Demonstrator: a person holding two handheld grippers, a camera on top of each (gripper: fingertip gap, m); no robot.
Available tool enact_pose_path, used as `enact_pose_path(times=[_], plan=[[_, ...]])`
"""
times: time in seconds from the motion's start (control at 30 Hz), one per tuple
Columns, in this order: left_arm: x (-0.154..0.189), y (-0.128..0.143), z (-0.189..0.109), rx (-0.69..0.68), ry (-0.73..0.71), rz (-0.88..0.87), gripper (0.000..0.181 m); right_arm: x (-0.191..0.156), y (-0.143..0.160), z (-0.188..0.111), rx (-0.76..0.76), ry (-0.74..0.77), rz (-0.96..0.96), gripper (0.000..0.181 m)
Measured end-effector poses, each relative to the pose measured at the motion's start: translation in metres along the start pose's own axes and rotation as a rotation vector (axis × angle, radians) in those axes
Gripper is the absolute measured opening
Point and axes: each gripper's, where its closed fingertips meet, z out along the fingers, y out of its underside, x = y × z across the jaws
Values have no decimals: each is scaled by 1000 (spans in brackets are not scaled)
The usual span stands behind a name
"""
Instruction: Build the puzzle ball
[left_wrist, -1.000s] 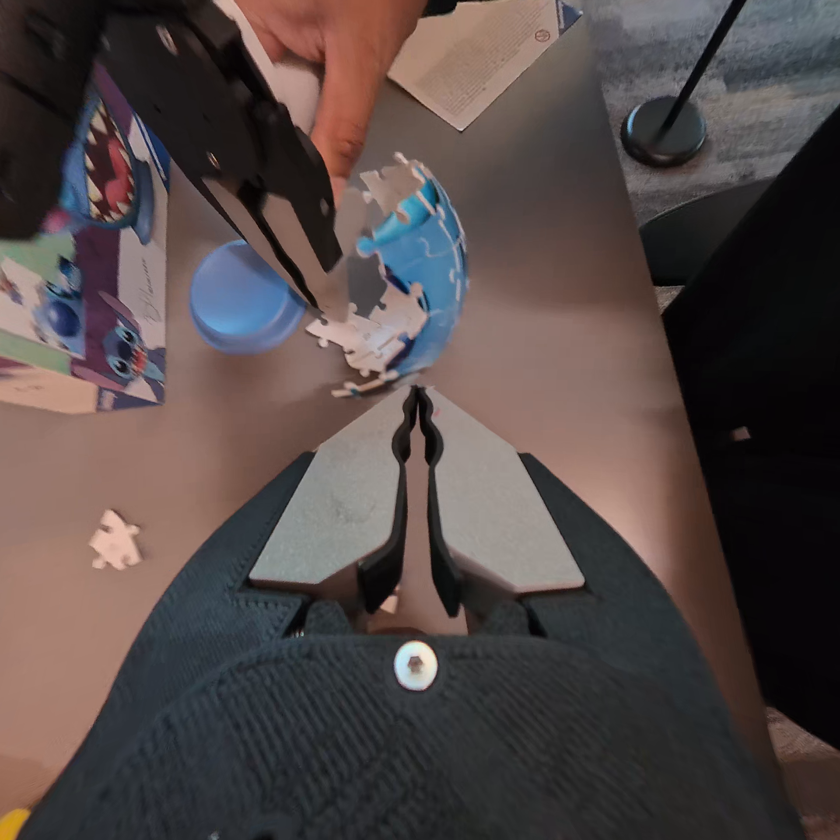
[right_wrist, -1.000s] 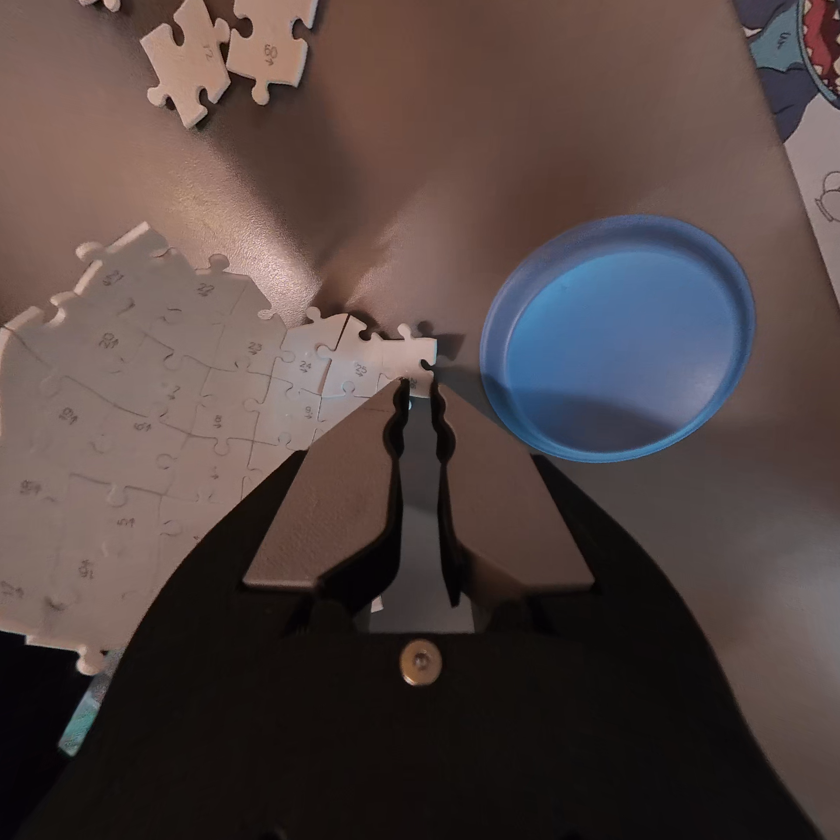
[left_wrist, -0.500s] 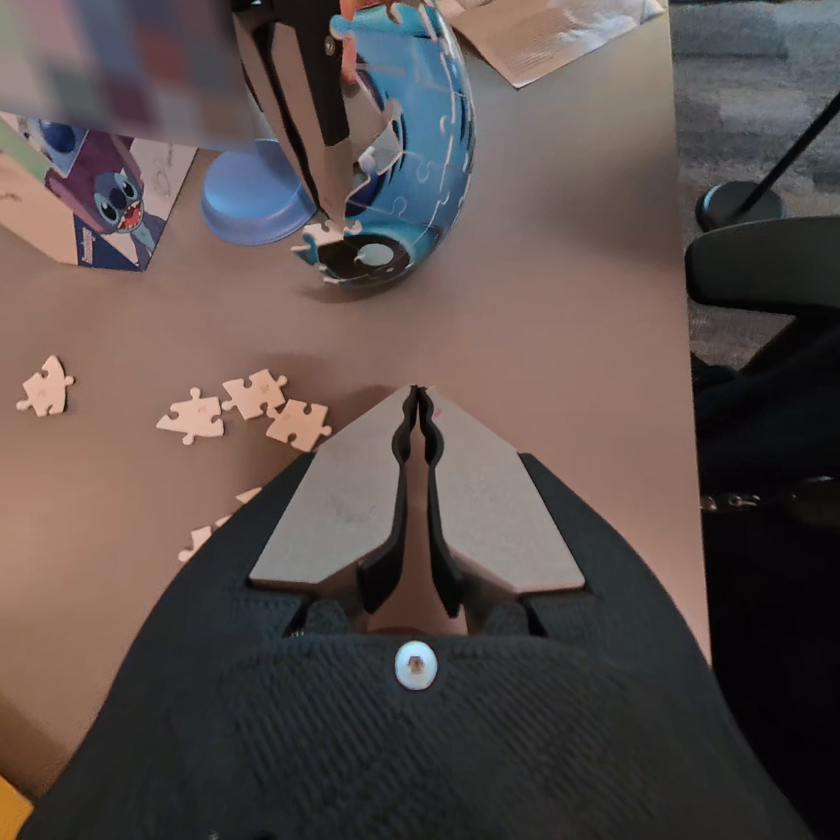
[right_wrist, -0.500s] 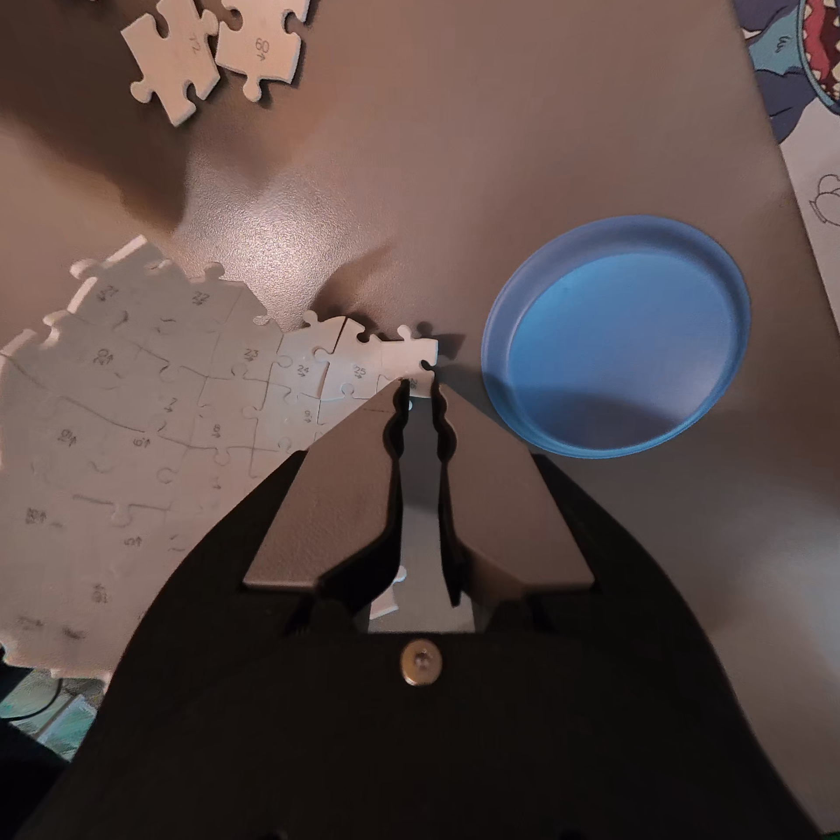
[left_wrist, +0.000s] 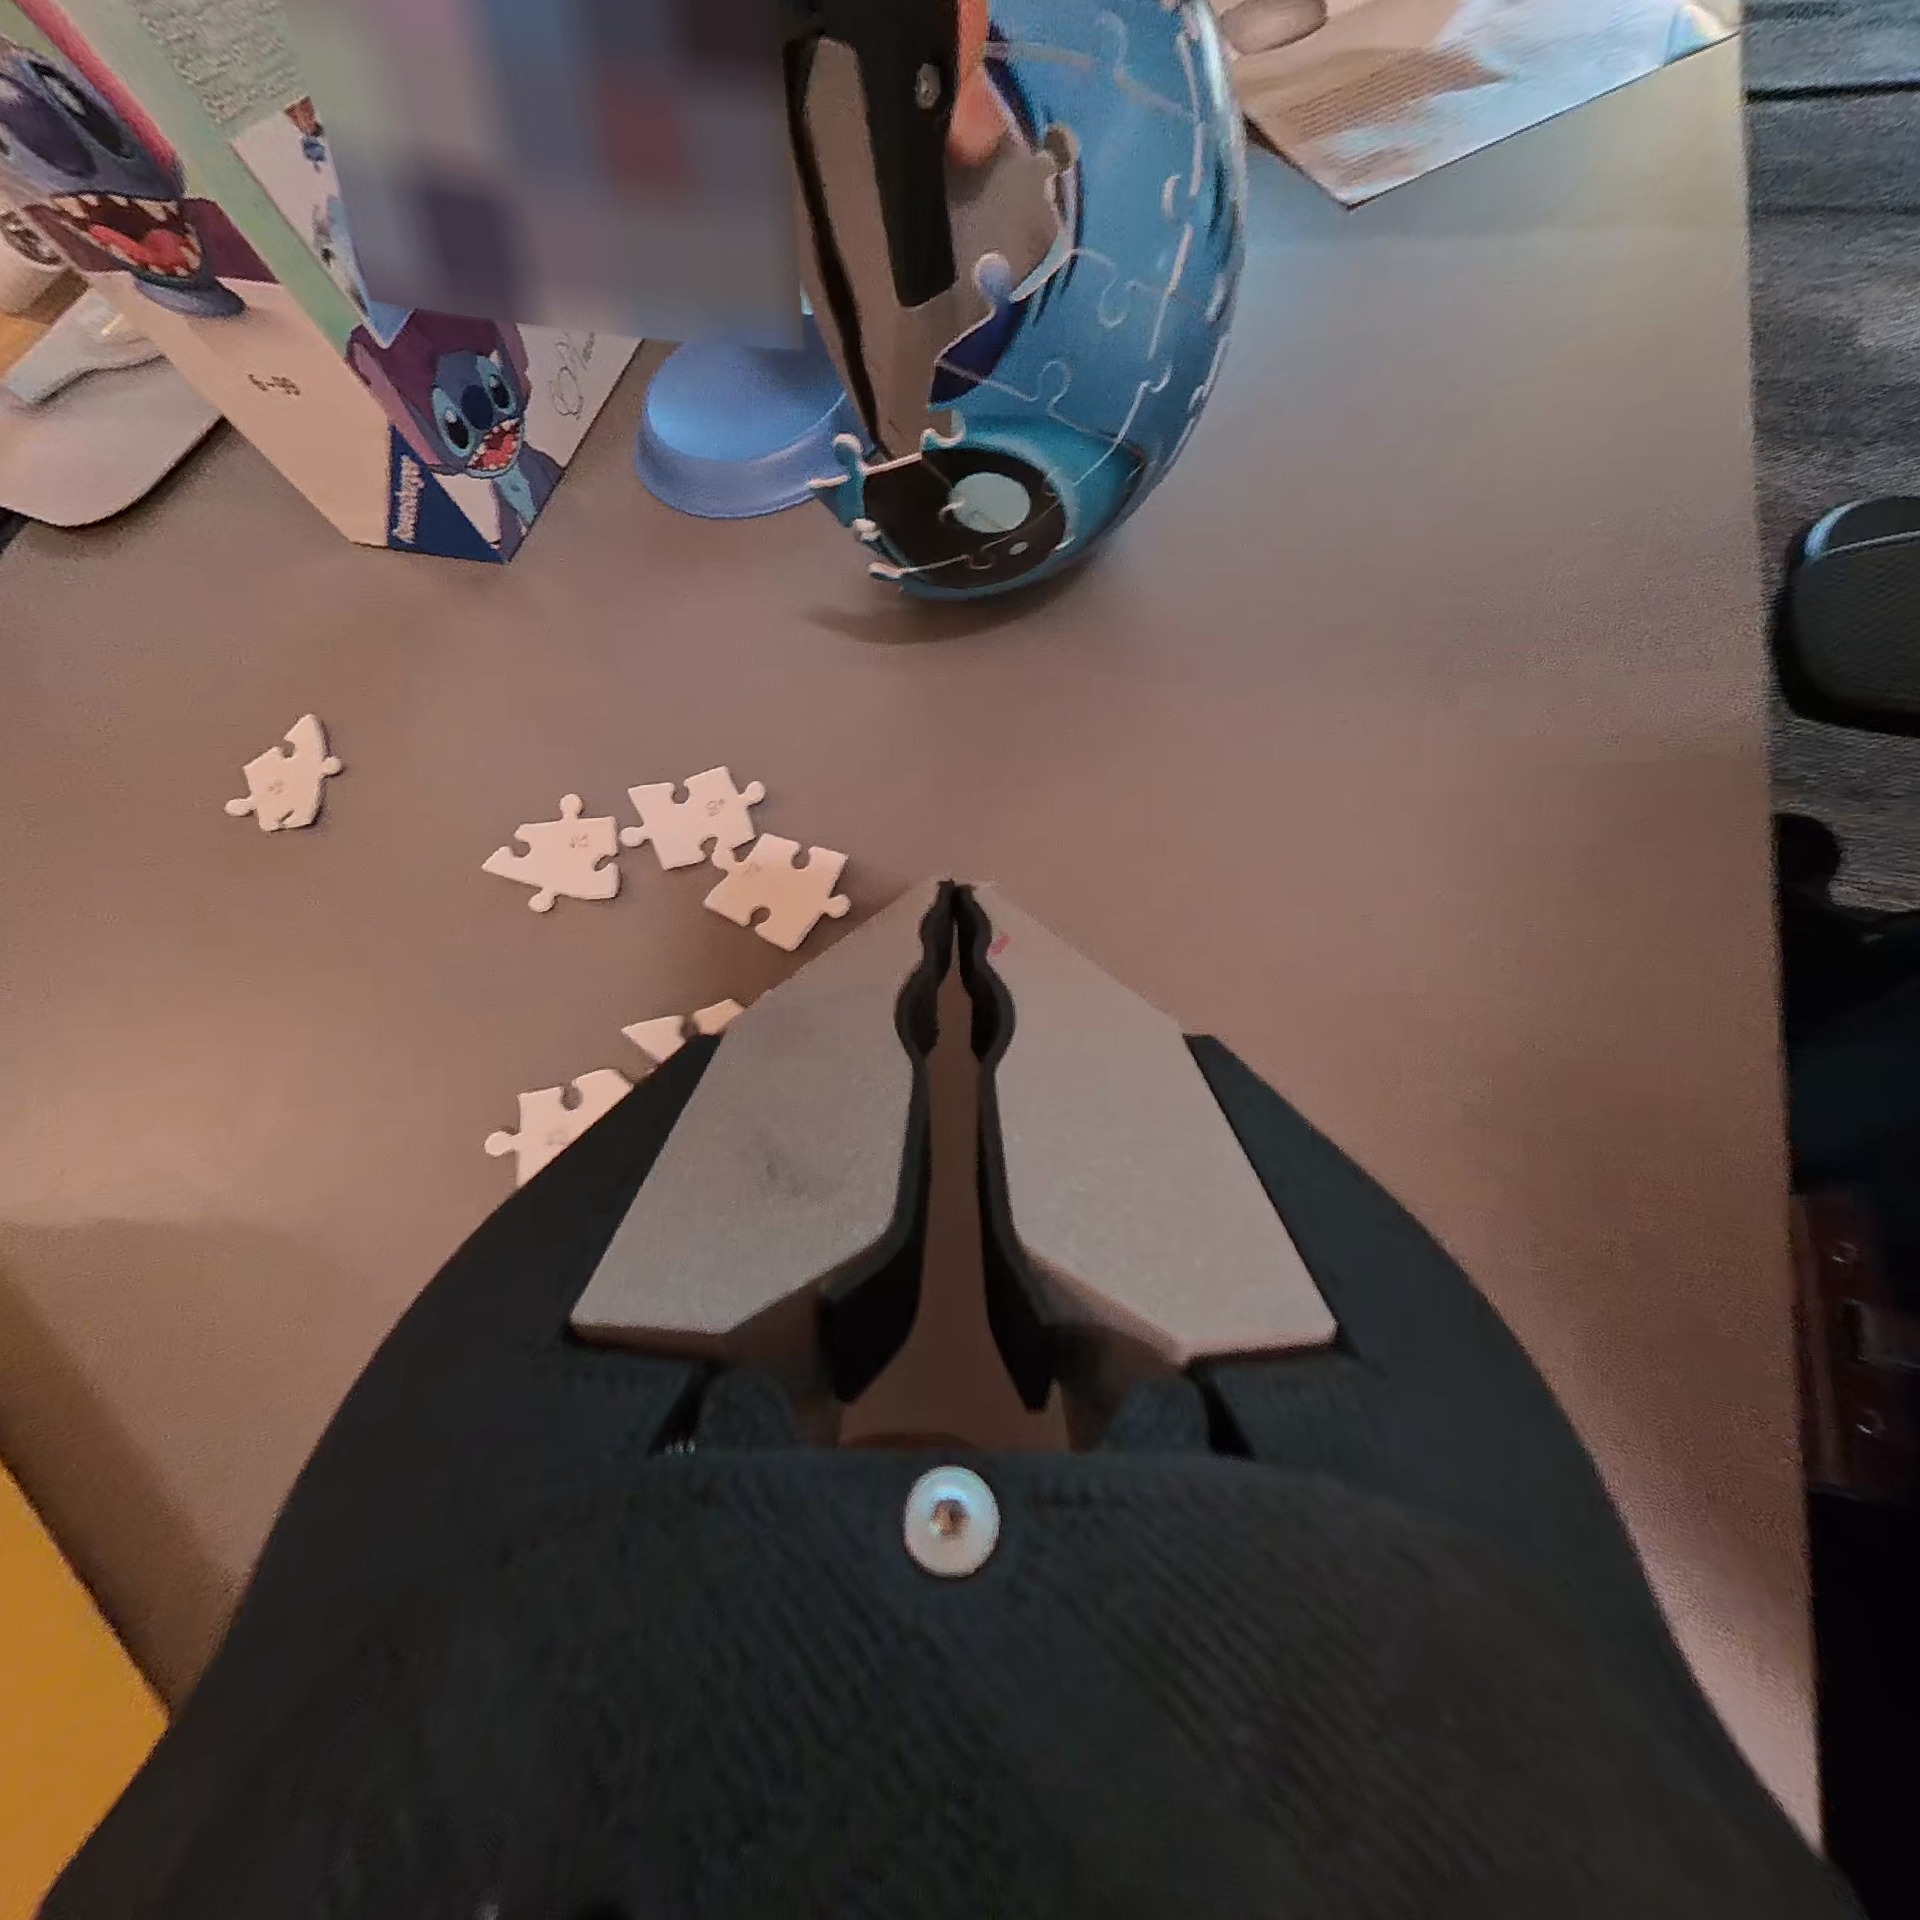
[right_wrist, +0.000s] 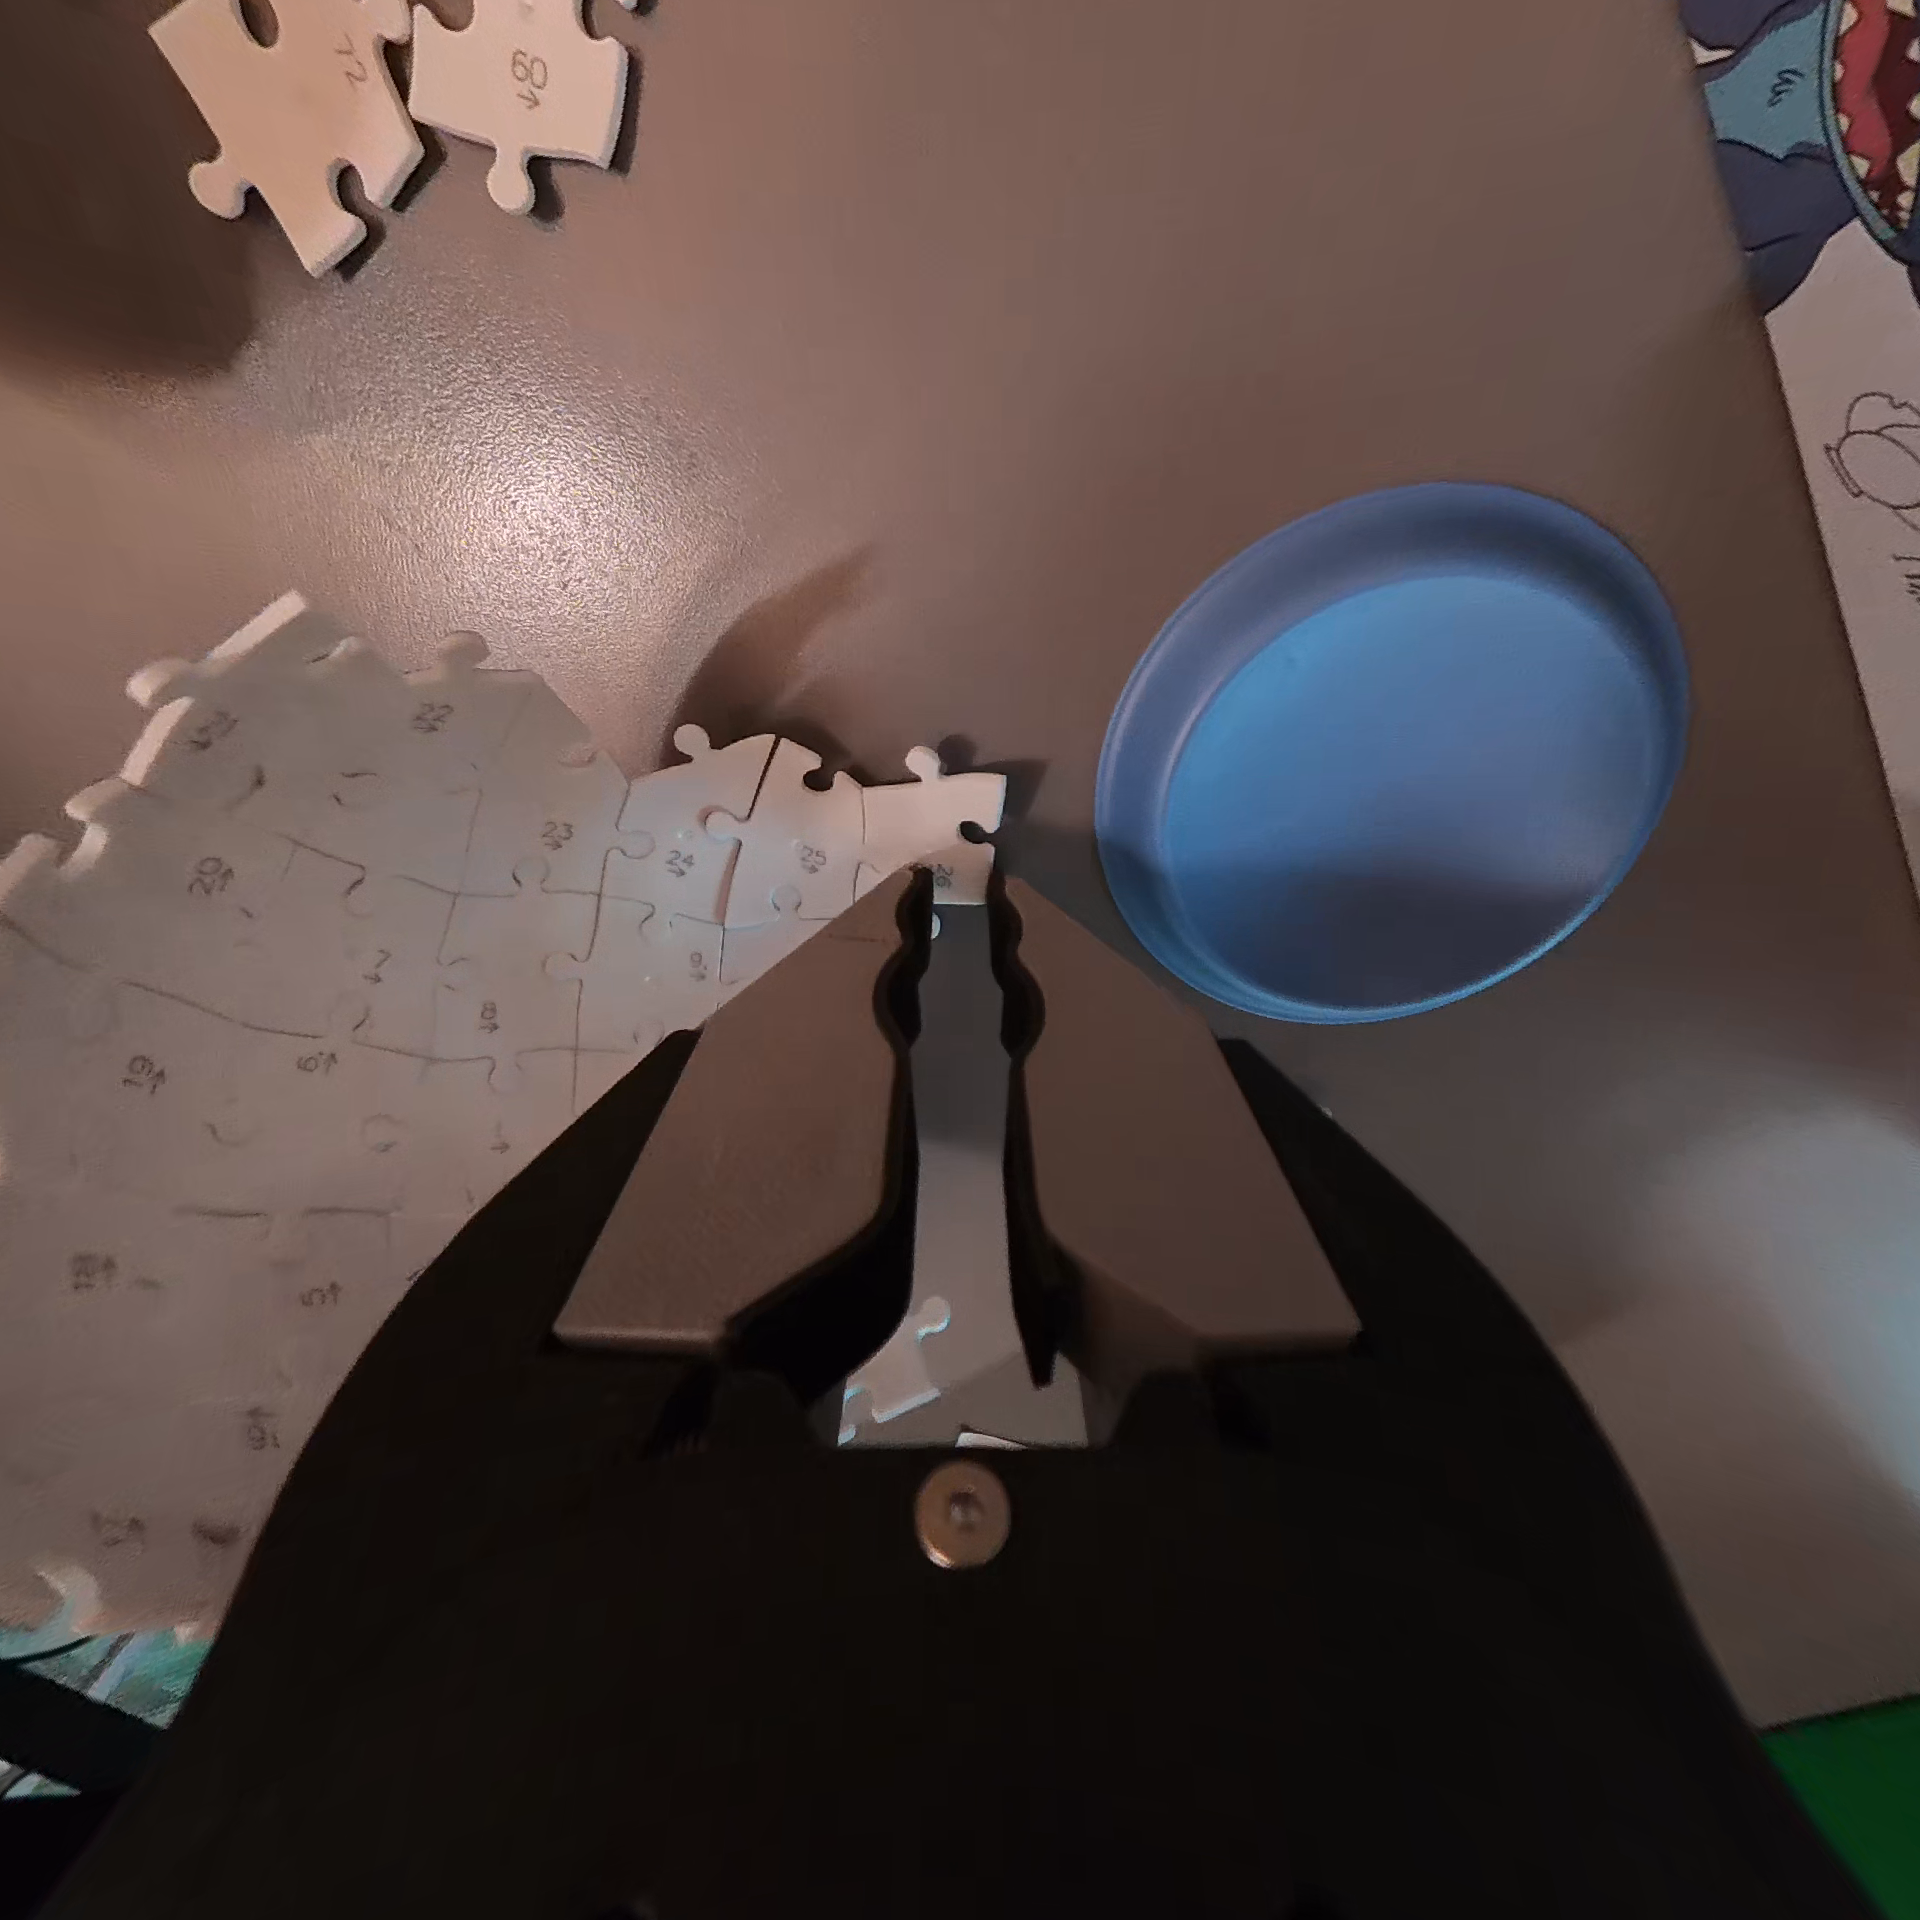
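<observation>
The half-built puzzle ball (left_wrist: 1132, 312), a blue curved shell, stands on its edge on the brown table (left_wrist: 1299, 831). Its white numbered inner side (right_wrist: 343, 987) fills the left of the right wrist view. My right gripper (right_wrist: 956, 883) is shut on the shell's rim piece; in the left wrist view it (left_wrist: 888, 416) comes down from above onto the shell's near edge. My left gripper (left_wrist: 951, 896) is shut and empty, low over the table, well short of the ball. Several loose white pieces (left_wrist: 707, 821) lie just left of its tips.
A round blue stand (left_wrist: 727, 457) sits left of the ball and also shows in the right wrist view (right_wrist: 1392, 748). The puzzle box (left_wrist: 416, 436) stands at back left, a paper sheet (left_wrist: 1455, 94) at back right. The table edge runs down the right, with a dark chair (left_wrist: 1860, 603) beyond. Left tips to right tips: about 15 centimeters.
My left gripper has drawn back from the ball, so more table and loose pieces show. My right gripper has kept its hold on the shell's rim and the shell has turned upright.
</observation>
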Motion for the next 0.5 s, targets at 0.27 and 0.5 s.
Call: enact_pose_path(times=[0.27, 0.5], plan=[[-18, 3, -4, -41, -101, 3, 0, 0, 0, 0, -11, 8, 8, 8], [-29, 8, -7, -47, -126, -54, 0, 1, 0, 0, -56, 37, 22, 8]])
